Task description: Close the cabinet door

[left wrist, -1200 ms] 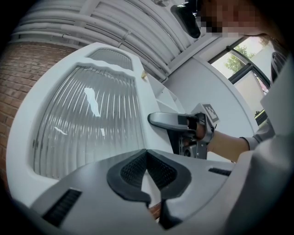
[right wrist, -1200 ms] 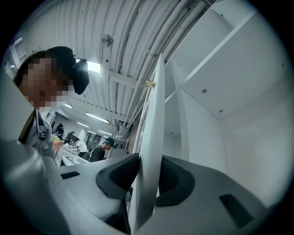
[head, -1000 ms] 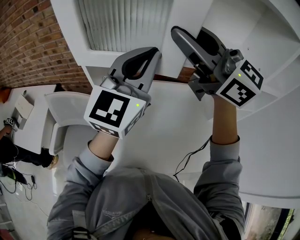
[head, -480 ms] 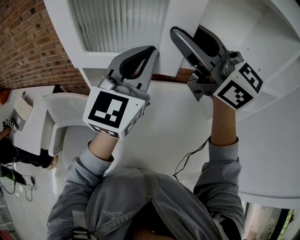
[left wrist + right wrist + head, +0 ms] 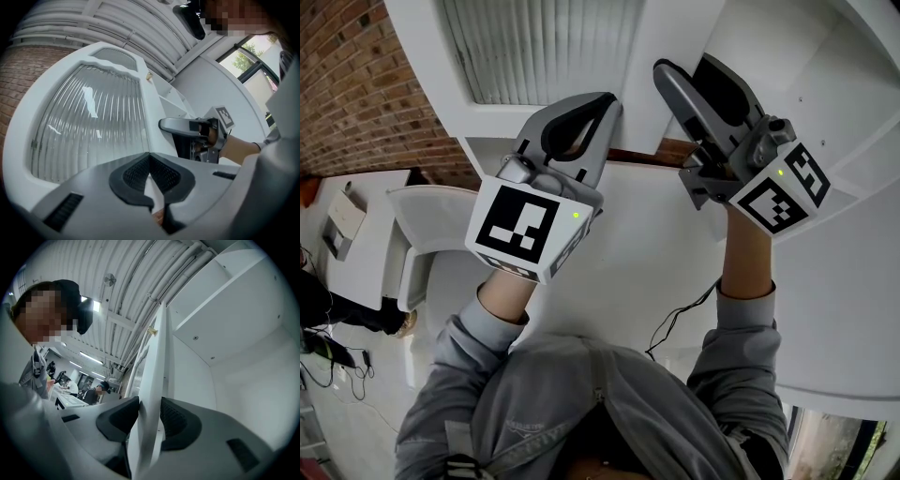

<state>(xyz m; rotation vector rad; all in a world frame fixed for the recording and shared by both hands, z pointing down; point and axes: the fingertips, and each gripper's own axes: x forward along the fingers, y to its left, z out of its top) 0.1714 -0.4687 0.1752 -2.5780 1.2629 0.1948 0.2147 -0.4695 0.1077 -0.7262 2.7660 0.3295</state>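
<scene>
The white cabinet door (image 5: 666, 33) with its ribbed glass pane (image 5: 544, 47) stands open in front of me. My right gripper (image 5: 684, 67) straddles the door's free edge (image 5: 157, 362). Its jaws are opening: the edge is still between the pads, and a thin gap shows beside the right-hand pad (image 5: 176, 420). My left gripper (image 5: 605, 103) is shut with nothing in it, its tips close to the door's lower frame beside the pane (image 5: 89, 117). The left gripper view shows those closed tips (image 5: 150, 155) and, beyond them, a right gripper finger (image 5: 180, 125) on the door.
The white inside of the cabinet (image 5: 243, 357) opens to the right of the door. A brick wall (image 5: 347, 84) stands at the left, with white tables (image 5: 431, 225) below it. A black cable (image 5: 675, 323) hangs by my right sleeve. People sit far behind (image 5: 101, 390).
The right gripper has shifted slightly right and turned a little, and its jaws have spread wider around the door's edge. The left gripper has kept still.
</scene>
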